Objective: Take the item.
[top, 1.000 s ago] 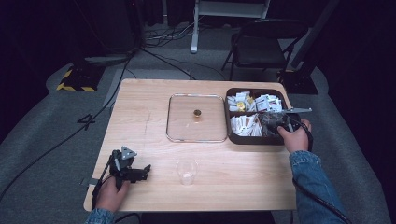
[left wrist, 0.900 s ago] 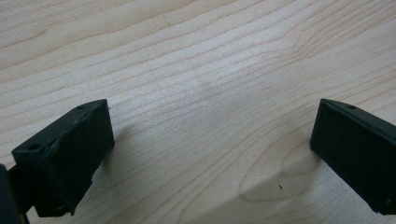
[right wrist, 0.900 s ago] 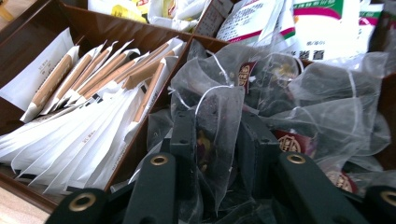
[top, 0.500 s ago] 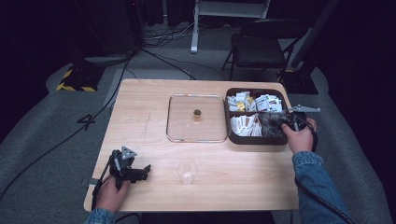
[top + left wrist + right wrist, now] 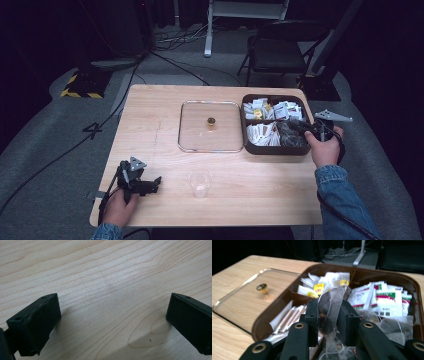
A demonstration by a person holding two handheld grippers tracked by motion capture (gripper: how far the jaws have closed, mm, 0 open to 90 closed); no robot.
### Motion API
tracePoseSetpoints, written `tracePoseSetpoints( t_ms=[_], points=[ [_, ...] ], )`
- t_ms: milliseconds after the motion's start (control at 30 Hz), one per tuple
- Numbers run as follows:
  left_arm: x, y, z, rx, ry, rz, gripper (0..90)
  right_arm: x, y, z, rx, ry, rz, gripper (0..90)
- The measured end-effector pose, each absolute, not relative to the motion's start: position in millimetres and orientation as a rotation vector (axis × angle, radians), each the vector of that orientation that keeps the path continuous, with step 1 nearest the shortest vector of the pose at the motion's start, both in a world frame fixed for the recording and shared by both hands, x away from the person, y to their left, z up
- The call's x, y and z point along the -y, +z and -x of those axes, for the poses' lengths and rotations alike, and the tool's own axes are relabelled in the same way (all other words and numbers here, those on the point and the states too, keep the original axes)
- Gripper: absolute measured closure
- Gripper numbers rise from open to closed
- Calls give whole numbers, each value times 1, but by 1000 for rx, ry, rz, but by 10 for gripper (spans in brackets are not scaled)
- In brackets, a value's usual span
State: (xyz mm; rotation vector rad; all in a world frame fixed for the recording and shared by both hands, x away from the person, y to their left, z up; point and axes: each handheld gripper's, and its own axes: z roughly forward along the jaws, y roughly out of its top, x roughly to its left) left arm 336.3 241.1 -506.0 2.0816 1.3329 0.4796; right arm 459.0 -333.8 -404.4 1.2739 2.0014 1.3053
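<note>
The mesh tea bag (image 5: 329, 312), dark inside, stands at frame center, pinched in my right gripper (image 5: 328, 315); my left gripper (image 5: 112, 322) gapes wide on bare table (image 5: 105, 277).

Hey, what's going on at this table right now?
A person works with a gripper in each hand. The right gripper is shut on a mesh tea bag over the brown compartment box of tea bags and sachets. The box's clear lid lies flat on the table beside it. The left gripper rests open on the wood, near a small clear cup that looks empty.
</note>
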Motion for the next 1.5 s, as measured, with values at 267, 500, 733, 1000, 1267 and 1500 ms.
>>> tracePoseSetpoints(
  t_ms=[267, 500, 733, 1000, 1267, 1500],
  points=[
    [-241, -506, -336, -1334, 478, -2082, 0, 328, -393, -450, -1996, 1340, -1213, 721],
    [-241, -506, -336, -1333, 480, -2082, 0, 315, -382, -440, -2028, 1372, -1141, 720],
    [-241, -506, -336, -1334, 478, -2081, 0, 298, -371, -430, -2063, 1414, -1085, 720],
    [-242, -506, -335, -1330, 476, -2083, 0, 270, -359, -413, -2138, 1459, -985, 720],
    [-245, -506, -330, -1334, 483, -2087, 0, 237, -349, -396, -2223, 1505, -858, 720],
    [-245, -506, -328, -1346, 479, -2078, 0, 213, -345, -387, -2285, 1532, -801, 720]
  ],
)
